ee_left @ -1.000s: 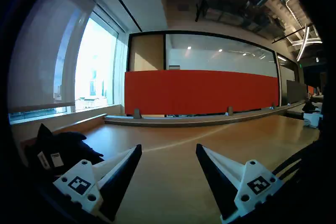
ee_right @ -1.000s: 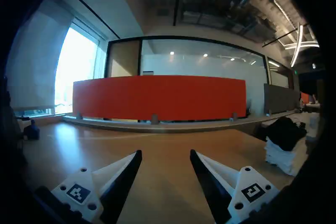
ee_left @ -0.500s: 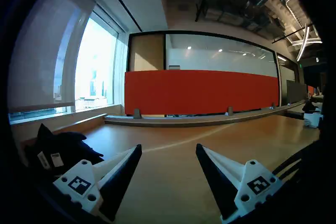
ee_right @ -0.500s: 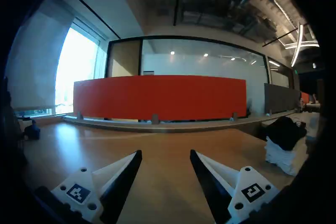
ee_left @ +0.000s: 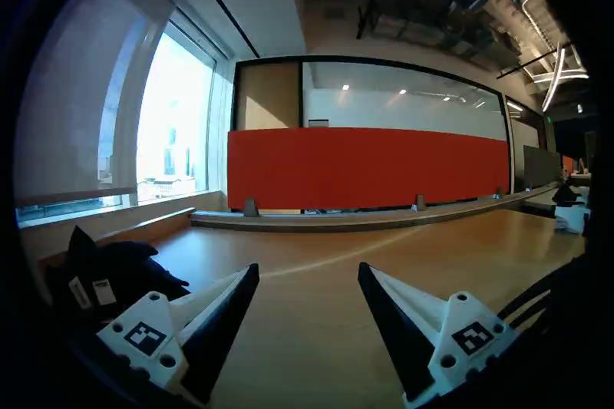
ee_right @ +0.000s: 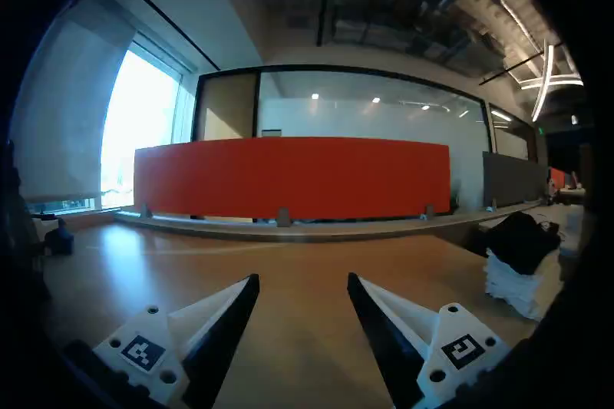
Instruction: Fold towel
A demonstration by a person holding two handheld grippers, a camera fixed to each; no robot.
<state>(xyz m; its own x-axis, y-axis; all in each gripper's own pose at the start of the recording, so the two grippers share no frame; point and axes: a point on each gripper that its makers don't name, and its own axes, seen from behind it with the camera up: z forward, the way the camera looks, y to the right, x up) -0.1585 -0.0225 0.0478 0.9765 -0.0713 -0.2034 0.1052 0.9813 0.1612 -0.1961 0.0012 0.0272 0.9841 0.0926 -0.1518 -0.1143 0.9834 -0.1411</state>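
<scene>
My left gripper [ee_left: 307, 269] is open just above a bare wooden table [ee_left: 322, 309], nothing between its fingers. A heap of black cloth [ee_left: 107, 275] with white tags lies to its left by the window sill. My right gripper [ee_right: 302, 278] is also open and empty over the same table [ee_right: 299, 294]. At the right edge of the right gripper view stands a stack of folded white towels [ee_right: 522, 286] with a black towel [ee_right: 522, 244] on top. The same stack [ee_left: 572, 217] is small and far off at the right in the left gripper view.
An orange divider panel [ee_left: 368, 167] runs along the table's far edge, also seen as the panel [ee_right: 292, 177] in the right gripper view. A bright window [ee_left: 173, 133] is at the left. A small dark object [ee_right: 57, 240] sits at the table's left end.
</scene>
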